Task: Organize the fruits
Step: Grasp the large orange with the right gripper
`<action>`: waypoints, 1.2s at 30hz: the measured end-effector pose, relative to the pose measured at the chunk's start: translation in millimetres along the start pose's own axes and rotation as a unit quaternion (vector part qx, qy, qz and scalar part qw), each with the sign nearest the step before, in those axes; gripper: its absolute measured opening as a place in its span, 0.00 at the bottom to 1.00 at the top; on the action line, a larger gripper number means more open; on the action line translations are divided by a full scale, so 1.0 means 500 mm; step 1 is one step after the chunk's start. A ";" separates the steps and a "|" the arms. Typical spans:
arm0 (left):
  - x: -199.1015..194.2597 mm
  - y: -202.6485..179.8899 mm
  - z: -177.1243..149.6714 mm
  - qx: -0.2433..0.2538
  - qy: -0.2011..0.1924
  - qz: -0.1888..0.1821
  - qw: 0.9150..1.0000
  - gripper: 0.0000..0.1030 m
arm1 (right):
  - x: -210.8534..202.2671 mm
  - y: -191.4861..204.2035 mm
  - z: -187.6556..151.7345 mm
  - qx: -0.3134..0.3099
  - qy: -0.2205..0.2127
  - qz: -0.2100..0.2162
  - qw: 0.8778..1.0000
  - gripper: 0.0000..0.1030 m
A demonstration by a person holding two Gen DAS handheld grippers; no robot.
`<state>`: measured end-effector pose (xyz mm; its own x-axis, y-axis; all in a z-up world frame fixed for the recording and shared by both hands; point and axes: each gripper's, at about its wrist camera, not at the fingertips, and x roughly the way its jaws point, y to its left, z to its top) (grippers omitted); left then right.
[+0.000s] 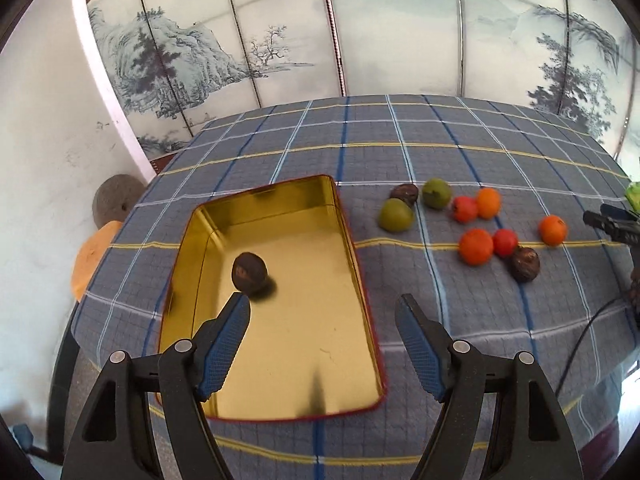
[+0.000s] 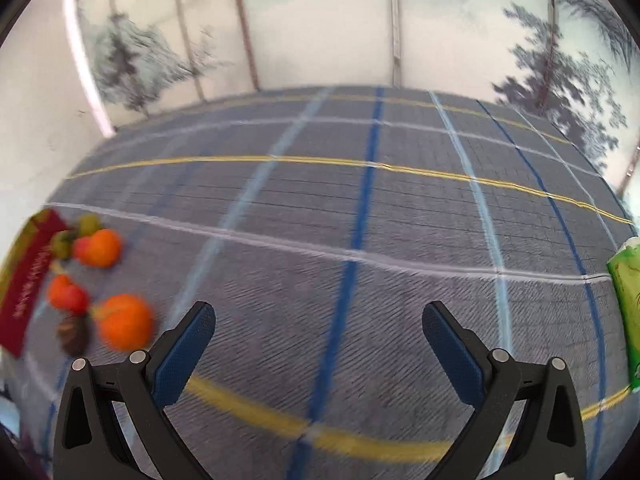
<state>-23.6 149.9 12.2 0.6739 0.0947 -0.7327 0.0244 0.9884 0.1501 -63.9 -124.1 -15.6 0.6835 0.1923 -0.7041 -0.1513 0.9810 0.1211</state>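
A gold tin [image 1: 320,368] with a red rim lies on the plaid tablecloth in the left wrist view. One dark brown fruit [image 1: 249,273] rests inside it, just beyond my left finger's tip. My left gripper [image 1: 324,312] hangs open over the tin with nothing between its pads. To the right lie loose fruits: two green [image 1: 395,215], two brown [image 1: 525,263], two red [image 1: 505,242] and three orange [image 1: 475,246]. The blurred right wrist view has my right gripper [image 2: 319,320] open over bare cloth, with an orange fruit [image 2: 125,322] and the tin's red side [image 2: 24,280] to its left.
A folding screen painted with trees stands behind the table [image 1: 440,152]. A green packet [image 2: 628,300] lies at the table's right edge. The other gripper's dark tip [image 1: 612,226] and a cable [image 1: 584,340] show at the right of the left wrist view. Round objects sit off the table's left side.
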 end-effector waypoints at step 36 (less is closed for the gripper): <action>-0.087 0.018 -0.128 -0.064 -0.026 -0.023 0.997 0.74 | 0.059 0.220 0.014 -0.155 0.063 0.053 0.984 0.35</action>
<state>-99.8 162.3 3.0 0.7119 0.0468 -0.7008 -0.0369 0.9989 0.0293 -55.5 -10.4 -18.0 0.5604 0.2699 -0.7830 -0.4420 0.8970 -0.0072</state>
